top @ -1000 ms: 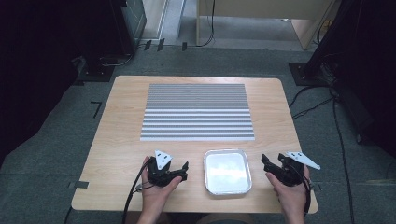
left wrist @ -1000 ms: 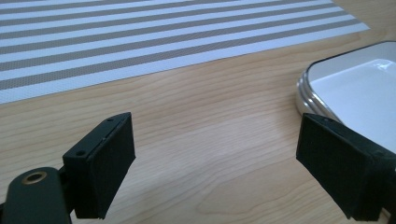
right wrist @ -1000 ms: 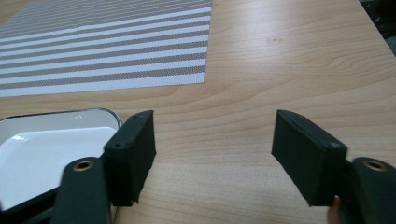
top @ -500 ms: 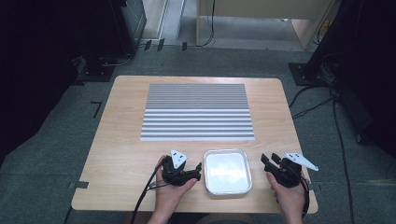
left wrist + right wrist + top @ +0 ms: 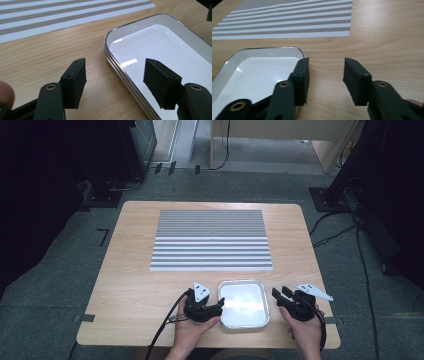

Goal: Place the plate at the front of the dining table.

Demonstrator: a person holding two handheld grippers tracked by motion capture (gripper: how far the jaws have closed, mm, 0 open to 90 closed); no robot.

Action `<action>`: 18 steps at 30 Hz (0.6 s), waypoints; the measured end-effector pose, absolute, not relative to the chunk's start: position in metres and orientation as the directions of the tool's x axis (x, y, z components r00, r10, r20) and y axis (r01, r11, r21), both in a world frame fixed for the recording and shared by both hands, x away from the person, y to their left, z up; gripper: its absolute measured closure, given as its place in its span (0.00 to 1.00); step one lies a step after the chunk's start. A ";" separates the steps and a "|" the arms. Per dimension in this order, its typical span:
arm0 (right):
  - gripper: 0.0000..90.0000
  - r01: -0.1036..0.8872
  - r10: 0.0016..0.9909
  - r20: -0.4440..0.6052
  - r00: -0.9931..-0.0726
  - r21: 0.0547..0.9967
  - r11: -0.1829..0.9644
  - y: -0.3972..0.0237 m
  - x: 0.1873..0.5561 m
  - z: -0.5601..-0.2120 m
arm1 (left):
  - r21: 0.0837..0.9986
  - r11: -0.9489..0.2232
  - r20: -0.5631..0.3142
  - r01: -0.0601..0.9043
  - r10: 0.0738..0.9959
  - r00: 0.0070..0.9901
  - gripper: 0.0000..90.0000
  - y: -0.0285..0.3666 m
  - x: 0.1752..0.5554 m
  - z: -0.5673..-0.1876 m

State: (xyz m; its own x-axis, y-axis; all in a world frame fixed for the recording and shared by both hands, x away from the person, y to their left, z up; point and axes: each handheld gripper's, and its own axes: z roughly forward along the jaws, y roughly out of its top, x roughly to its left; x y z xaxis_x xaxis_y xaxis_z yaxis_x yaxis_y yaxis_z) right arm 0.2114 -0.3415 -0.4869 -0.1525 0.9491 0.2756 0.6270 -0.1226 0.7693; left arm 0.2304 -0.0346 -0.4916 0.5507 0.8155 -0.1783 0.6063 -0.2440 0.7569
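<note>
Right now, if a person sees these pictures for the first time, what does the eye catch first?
First the shiny white tray at the near edge of the wooden table, bright between the two hands. The left gripper has its jaws astride the tray's left rim, not yet pressing; the right gripper waits beside the right rim with open jaws. Both have just been closing. Behind lies a grey-and-white striped mat, flat in the middle of the table.

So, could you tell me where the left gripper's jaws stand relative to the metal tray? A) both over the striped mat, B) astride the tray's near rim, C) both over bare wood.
B: in the left gripper view the left gripper straddles the rim of the tray, unpressed.
</note>
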 end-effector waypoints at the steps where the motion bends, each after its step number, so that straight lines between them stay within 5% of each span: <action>1: 0.68 0.627 0.944 0.290 -0.159 0.768 -0.131 -0.341 0.211 -0.487 | 0.755 -0.244 -0.181 0.608 0.815 0.551 0.42 -0.036 0.230 -0.492; 7: 0.82 0.644 0.893 0.412 -0.181 0.736 -0.209 -0.340 0.210 -0.487 | 0.739 -0.246 -0.204 0.627 0.805 0.557 0.63 -0.039 0.230 -0.494; 18: 0.93 0.718 0.826 0.536 -0.175 0.643 -0.265 -0.341 0.214 -0.495 | 0.717 -0.247 -0.241 0.652 0.789 0.565 0.81 -0.041 0.231 -0.497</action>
